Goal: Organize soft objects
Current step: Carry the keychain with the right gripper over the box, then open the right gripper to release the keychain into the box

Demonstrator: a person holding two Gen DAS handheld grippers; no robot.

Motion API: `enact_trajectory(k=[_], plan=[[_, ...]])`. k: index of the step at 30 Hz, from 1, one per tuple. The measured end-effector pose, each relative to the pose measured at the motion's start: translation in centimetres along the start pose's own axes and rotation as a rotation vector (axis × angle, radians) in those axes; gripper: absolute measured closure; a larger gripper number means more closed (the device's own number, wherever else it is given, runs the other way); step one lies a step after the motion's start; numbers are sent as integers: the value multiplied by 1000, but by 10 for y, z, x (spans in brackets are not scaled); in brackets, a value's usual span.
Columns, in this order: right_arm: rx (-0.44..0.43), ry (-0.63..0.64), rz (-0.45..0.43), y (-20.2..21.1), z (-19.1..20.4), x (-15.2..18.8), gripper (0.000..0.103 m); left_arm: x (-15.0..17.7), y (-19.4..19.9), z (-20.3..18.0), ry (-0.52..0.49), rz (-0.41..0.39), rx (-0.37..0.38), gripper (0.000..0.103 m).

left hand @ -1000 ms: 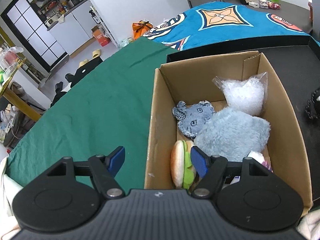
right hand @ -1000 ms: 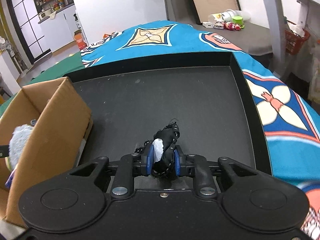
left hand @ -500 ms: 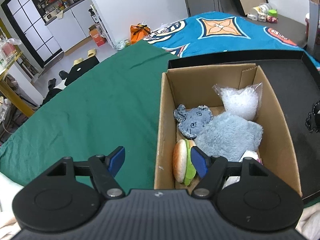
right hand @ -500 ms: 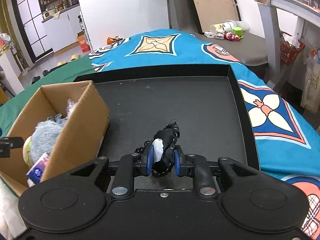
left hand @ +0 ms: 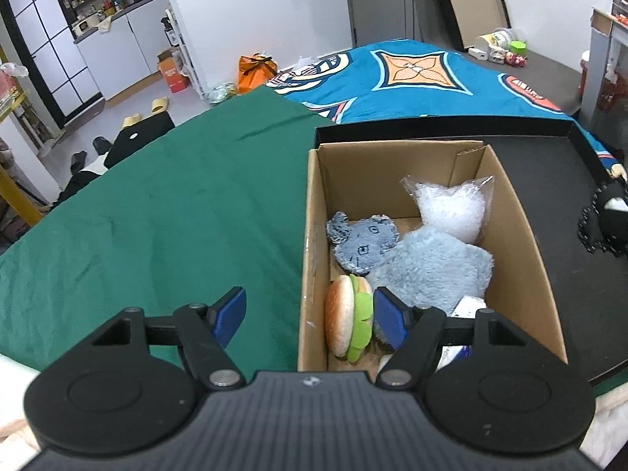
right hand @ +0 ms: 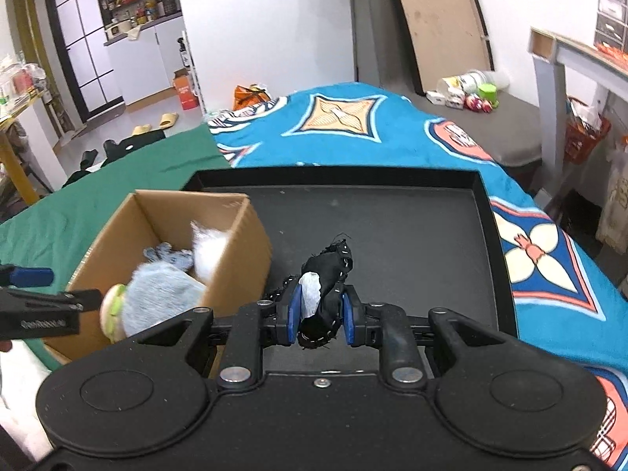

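Note:
My right gripper (right hand: 318, 318) is shut on a small black soft toy (right hand: 327, 274) with a white patch, lifted above the black tray (right hand: 392, 227). That toy also shows at the right edge of the left wrist view (left hand: 610, 223). To the left stands an open cardboard box (right hand: 243, 251) (left hand: 310, 235). Inside it lie a fluffy blue plush (left hand: 428, 267), a denim toy (left hand: 363, 241), a burger toy (left hand: 347, 320) and a clear bag of white filling (left hand: 449, 208). My left gripper (left hand: 310, 316) is open, straddling the box's near left wall with nothing gripped.
The box sits on the left part of the black tray (left hand: 569, 274), beside a green cloth (left hand: 157, 216). A blue patterned blanket (right hand: 337, 125) lies beyond. A grey table leg (right hand: 549, 110) stands at the far right.
The right gripper has risen with the black toy, so the box and its contents now show at its left. The left gripper has drawn back slightly from the box.

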State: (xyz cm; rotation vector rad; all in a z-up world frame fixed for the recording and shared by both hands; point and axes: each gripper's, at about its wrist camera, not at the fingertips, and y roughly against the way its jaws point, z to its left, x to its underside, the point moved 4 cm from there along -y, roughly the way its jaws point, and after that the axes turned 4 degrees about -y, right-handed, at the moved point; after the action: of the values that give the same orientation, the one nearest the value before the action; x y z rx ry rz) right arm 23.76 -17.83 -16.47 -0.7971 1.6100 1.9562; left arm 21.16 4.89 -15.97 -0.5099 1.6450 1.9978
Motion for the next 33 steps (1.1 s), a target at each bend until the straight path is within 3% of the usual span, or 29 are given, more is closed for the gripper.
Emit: enact_trajectory(k=[10,21,29,33], plan=[[-30,39,-28,6,37,-18,81,5,-3,9,44,-3,67,36],[-61,106,-19,11,73,-19,81,8,-7,13,66,8,120,48],[-52,144,3,10,89,-9,81,14,-13,14,83,36,162,81],[-41,164,14,13,93,0,81,15,-13,17,96,37,158,87]])
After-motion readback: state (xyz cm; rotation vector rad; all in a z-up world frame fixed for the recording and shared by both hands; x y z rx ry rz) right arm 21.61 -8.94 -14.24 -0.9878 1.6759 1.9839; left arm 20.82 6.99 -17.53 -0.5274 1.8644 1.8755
